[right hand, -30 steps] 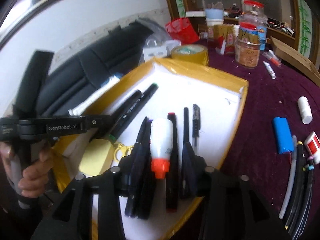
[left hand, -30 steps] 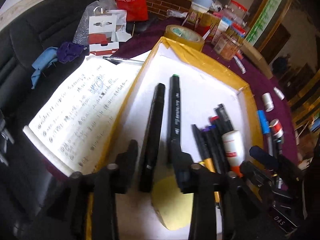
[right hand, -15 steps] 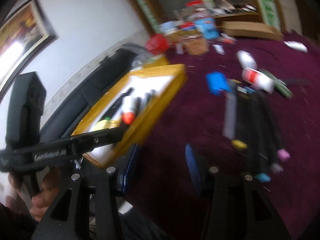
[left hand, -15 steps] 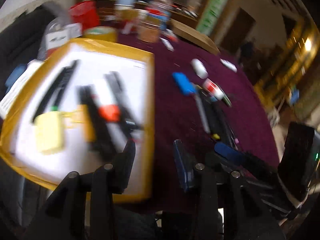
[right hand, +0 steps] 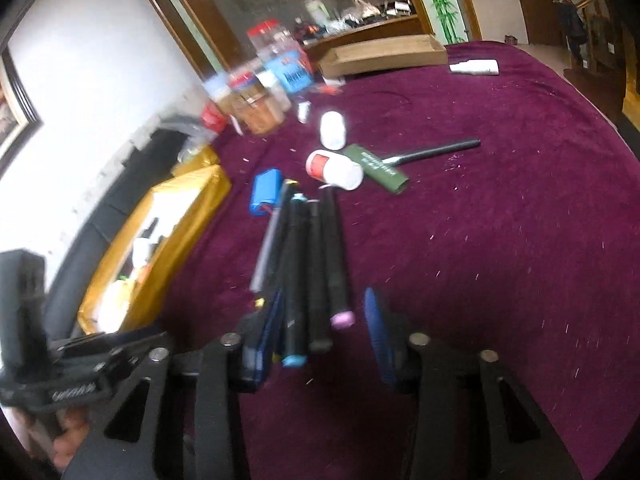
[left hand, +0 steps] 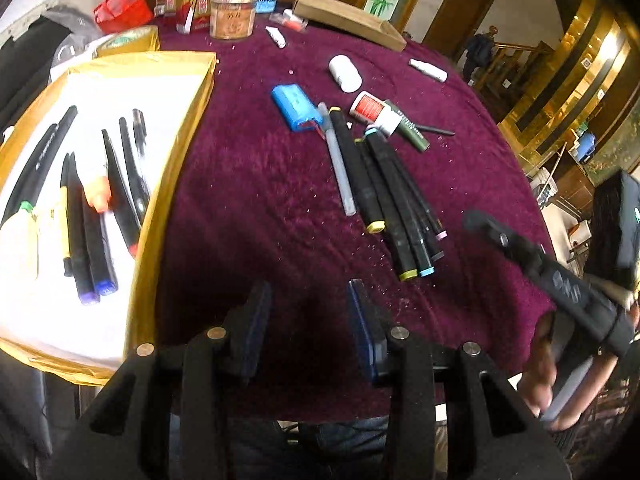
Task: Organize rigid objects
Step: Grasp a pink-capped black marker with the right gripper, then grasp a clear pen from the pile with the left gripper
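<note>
Lying on the maroon tablecloth (right hand: 500,240), the marker bundle (right hand: 312,264) runs lengthwise away from the right gripper (right hand: 320,332), whose spread jaws straddle its near caps; the left gripper (left hand: 308,320), also spread, sits empty, farther off

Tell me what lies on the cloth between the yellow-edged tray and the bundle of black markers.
Nothing but bare purple cloth lies between the tray and the marker bundle. The left wrist view shows it; the blue battery pack sits beyond that stretch.
</note>
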Tool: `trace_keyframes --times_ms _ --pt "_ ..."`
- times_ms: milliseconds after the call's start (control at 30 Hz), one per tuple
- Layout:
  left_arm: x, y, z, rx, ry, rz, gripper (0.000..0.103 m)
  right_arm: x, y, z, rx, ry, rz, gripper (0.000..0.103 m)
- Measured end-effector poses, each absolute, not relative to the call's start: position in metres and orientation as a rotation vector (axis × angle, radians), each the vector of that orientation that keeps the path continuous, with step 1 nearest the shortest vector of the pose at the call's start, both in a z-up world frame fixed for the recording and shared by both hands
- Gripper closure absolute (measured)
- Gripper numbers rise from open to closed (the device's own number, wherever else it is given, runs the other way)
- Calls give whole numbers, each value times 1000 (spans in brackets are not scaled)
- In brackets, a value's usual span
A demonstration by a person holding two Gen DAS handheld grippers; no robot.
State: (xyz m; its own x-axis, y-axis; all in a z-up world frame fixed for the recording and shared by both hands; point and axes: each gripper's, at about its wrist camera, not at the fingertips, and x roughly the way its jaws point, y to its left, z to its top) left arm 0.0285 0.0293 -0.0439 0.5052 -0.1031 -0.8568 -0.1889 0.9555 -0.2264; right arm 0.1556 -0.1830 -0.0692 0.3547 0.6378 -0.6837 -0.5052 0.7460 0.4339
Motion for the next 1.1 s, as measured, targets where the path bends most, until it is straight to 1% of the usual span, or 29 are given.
trace_keyframes --times_ms 100,167,233,267,367,467,567,700,900,1033,1100 --pt "28 33 -47 -319 1051 62 66 173 -174 -77 115 1004 737 74" --pt "28 35 -49 -329 1057 62 66 184 -164 -82 76 1030 736 79" --pt "29 35 -52 -332 1063 59 66 192 -154 -88 48 1063 757 79" --pt "29 36 -53 -331 1067 60 66 195 -150 -93 30 1078 758 82" --pt "29 38 -54 -334 1067 58 66 198 -139 -98 -16 1082 755 82" --pt "32 38 -55 -345 1064 58 66 193 -125 -97 -100 1043 720 83" --pt "38 38 -54 -346 1063 61 66 185 -120 -96 -164 1006 683 87" --pt "52 38 -54 -341 1058 55 66 174 -140 -96 -103 1000 669 89" --pt "83 29 -58 -325 1081 19 66 154 -185 -99 21 986 611 89" --pt "100 15 -57 -295 1073 -13 66 150 -187 -100 48 939 605 89" --pt "107 8 -56 -267 1064 -3 67 146 -180 -98 0 919 579 89"
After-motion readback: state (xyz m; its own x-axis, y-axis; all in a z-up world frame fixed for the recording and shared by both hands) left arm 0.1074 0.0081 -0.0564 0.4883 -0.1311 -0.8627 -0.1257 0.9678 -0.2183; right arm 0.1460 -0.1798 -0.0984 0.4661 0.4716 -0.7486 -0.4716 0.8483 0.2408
